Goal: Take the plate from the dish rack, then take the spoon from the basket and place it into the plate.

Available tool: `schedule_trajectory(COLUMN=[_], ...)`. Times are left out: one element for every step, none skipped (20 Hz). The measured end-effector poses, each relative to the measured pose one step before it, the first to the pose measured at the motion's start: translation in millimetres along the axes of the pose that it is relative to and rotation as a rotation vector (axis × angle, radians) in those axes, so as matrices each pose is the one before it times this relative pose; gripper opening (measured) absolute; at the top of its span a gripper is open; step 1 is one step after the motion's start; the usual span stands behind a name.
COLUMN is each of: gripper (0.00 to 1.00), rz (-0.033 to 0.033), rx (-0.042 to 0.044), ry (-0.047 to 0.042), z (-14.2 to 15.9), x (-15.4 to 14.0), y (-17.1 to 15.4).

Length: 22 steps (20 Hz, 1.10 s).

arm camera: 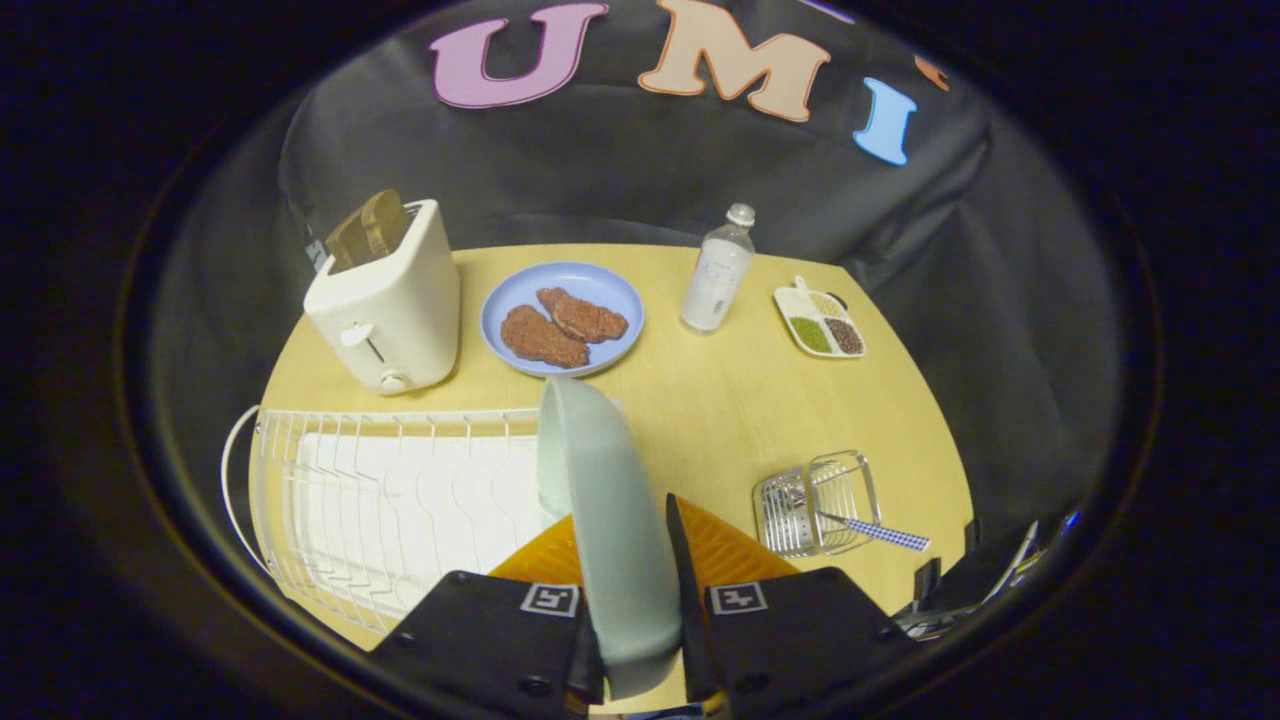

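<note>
A pale green plate (605, 500) stands on edge between my two fingers, and my gripper (628, 545) is shut on its rim. The plate is lifted above the right end of the white wire dish rack (380, 490), whose slots hold nothing. To the right of the fingers, a small metal wire basket (815, 500) lies on the wooden table (730, 410). A spoon (880, 533) with a blue checkered handle sticks out of the basket toward the right.
A white toaster (390, 300) with bread stands beyond the rack. A blue plate (562, 318) with two brown patties, a clear bottle (718, 270) and a small divided dish (820, 322) of seasonings line the table's far side.
</note>
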<state>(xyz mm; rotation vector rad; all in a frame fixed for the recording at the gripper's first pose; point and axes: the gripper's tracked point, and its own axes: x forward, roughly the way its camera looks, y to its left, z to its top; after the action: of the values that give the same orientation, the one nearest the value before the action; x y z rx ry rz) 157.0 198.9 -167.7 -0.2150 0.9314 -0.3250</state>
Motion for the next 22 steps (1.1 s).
schedule_trajectory(gripper=[0.33,0.33,0.33,0.33,0.33,0.33,0.33,0.33,0.33,0.33,0.33,0.33,0.33,0.33,0.33,0.33,0.33,0.33,0.33,0.33,0.33,0.33], rz=[-0.01805,-0.01499,-0.01356,-0.01098,-0.01432,-0.00993,0.01199,0.00955,0.00934,0.0102,0.01033,0.01055,0.01301,0.02388,0.03267,0.04209,0.04966,0.04602,0.03887,0.0359,0.03583,0.0436], rx=[-0.01103,-0.0036,-0.00515,-0.00242,0.00917,0.00821,0.01275,0.01418,0.02488,0.0177,0.01034,0.01284,0.0165,0.02021,0.0286,0.03675,0.03592,0.03347,0.03109,0.02979,0.03187,0.02952], ry=[-0.00615,-0.00637,-0.00706,-0.00682,-0.01348,-0.00852,-0.00029,-0.00346,-0.00195,0.002,-0.00046,0.0014,0.00049,-0.00132,0.00019,-0.00004,0.00181,0.00259,0.00342,0.00479,0.00811,0.01222], z=[0.96,1.35,1.77,1.86,3.59,2.78,2.27,0.55,1.66,0.93,0.57,1.3,1.92,2.15,2.69,3.92,2.65,2.72,2.11,-0.38,-1.95,-2.31], x=[-2.66,-3.39,-3.1,-3.02,-4.15,-1.4,-2.56,-1.91,-3.17,-3.07,-3.1,-4.18,-4.0,-4.4,-4.77,-4.78,-5.08,-5.62,-6.21,-6.43,-7.93,-9.55], y=[0.23,0.1,-1.92,-2.89,-6.12,-4.8,-2.16,-1.25,-1.79,-2.9,-3.19,-2.69,-2.91,-2.0,0.2,1.6,2.44,1.26,-0.82,-2.12,-1.64,0.3])
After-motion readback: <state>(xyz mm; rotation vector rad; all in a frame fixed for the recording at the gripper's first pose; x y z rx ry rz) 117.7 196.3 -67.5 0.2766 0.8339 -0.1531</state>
